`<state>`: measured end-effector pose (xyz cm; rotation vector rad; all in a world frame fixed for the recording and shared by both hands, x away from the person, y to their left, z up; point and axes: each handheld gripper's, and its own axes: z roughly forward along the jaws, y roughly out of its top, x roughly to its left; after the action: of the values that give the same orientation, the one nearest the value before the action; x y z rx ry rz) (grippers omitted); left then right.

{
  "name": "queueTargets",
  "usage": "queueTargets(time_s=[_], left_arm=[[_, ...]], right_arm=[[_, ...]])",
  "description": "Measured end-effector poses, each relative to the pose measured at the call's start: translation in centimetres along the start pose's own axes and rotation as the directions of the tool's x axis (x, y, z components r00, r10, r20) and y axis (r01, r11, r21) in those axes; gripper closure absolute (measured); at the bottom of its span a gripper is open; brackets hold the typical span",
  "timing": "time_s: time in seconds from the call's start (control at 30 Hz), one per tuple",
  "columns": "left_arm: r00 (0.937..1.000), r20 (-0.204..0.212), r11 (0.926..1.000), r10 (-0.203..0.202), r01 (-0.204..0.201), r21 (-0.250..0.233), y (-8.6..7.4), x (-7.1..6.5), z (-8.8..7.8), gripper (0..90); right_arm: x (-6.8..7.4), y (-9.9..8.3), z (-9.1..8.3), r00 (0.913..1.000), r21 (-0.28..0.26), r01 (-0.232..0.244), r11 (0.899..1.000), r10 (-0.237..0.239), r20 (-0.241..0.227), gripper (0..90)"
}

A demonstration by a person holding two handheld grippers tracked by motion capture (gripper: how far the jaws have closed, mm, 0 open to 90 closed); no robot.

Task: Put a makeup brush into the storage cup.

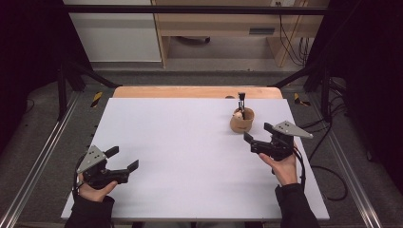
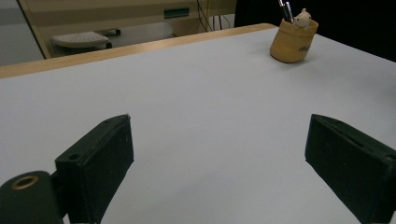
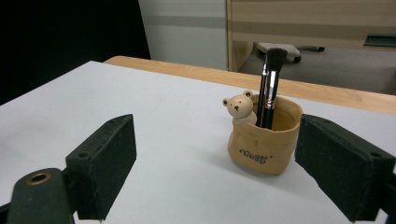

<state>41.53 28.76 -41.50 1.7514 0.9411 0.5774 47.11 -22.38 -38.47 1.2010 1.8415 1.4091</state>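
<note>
A tan sack-shaped holder with a small bear figure on its rim stands upright at the back right of the white table. Two black-handled brushes stick up out of it. My right gripper is a short way in front of the holder, apart from it, open with nothing between its jaws. Near the front left corner my left gripper rests low over the board, open and empty.
The white board lies on a wooden tabletop whose edge shows at the back. Metal rails run along both sides. Cables trail on the floor at the right. A wooden cabinet stands behind the table.
</note>
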Motion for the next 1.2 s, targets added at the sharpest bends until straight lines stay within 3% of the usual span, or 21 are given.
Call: queueTargets(time_s=[0.5,1.2], left_arm=[[1.0000,-0.004,1.0000,-0.001,0.001,0.002,-0.1,-0.1,0.1,7.3],[1.0000,-0.004,0.9999,0.008,-0.008,0.009,-0.2,-0.1,0.1,7.1]], right_arm=[[0.7,-1.3,-2.5,0.9982,-0.013,0.019,1.000,-0.020,-0.056,10.2],[0.1,-3.8,-4.6,0.9981,0.010,0.024,1.000,-0.024,-0.057,4.7]])
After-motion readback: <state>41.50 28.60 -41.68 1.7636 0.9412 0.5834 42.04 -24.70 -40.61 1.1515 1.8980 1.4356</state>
